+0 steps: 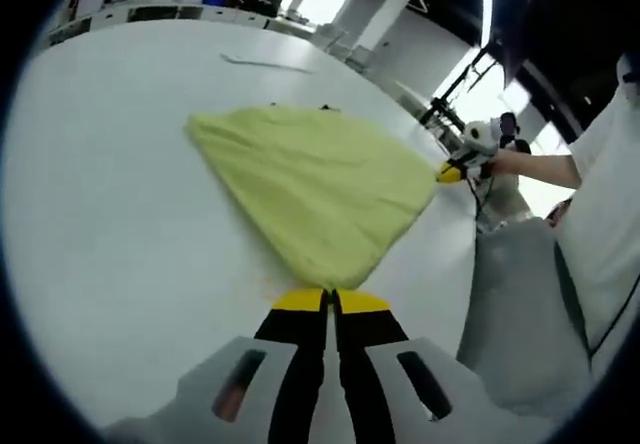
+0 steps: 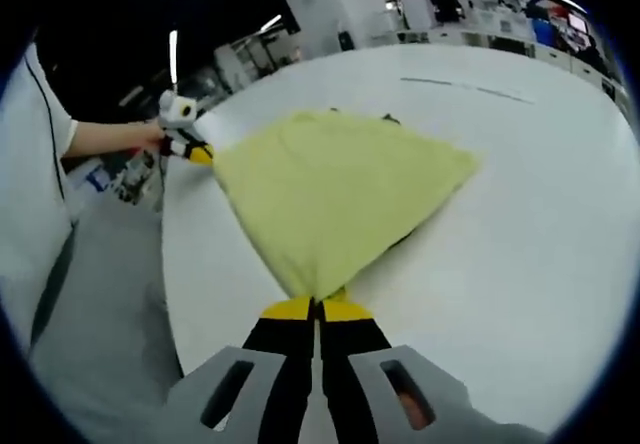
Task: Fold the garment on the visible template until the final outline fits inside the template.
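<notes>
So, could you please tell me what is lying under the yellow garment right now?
The yellow garment lies on the white table, with each gripper shut on a corner. A dark bit peeks out at its far edge. Whatever else lies beneath, template included, is covered.

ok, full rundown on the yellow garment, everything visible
The garment is pale yellow-green, soft knit-looking fabric, plain with no print. It lies spread in a rough fan on the white table, partly lifted toward two pinched corners. The left gripper is shut on one corner, the right gripper on another; each shows at the cloth's far corner in the other's view. Small dark bits peek from the far edge and under the near edge in the right gripper view; I cannot tell what they are.
</notes>
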`<state>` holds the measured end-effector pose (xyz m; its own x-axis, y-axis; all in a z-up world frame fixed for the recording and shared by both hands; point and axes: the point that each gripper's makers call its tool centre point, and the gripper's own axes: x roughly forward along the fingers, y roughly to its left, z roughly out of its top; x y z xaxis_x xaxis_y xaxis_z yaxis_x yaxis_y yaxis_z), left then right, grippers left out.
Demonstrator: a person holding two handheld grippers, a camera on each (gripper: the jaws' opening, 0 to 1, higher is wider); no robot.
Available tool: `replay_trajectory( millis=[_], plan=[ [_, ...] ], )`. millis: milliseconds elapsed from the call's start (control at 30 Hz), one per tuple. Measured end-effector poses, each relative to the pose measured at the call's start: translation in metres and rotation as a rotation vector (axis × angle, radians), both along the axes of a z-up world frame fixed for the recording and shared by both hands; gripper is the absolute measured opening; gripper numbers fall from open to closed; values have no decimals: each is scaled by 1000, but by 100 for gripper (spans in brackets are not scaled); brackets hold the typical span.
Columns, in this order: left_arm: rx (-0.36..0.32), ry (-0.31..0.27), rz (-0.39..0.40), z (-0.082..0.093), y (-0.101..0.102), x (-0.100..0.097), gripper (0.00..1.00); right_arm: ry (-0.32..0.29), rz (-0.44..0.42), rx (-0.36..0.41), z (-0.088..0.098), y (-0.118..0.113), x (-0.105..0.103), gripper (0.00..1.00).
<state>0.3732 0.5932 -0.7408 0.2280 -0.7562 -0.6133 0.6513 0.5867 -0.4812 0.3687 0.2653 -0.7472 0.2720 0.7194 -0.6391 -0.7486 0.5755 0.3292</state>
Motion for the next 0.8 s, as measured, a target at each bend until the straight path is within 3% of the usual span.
replay_trajectory(
  millis=[367,800],
  plan=[
    [7,23,-19,-3,1,-13,0,10,34,-27,-1,-9,-5,2],
    [100,11,-104,-5,10,-19,0,22,34,-22,-1,-16,-11,1]
  ],
)
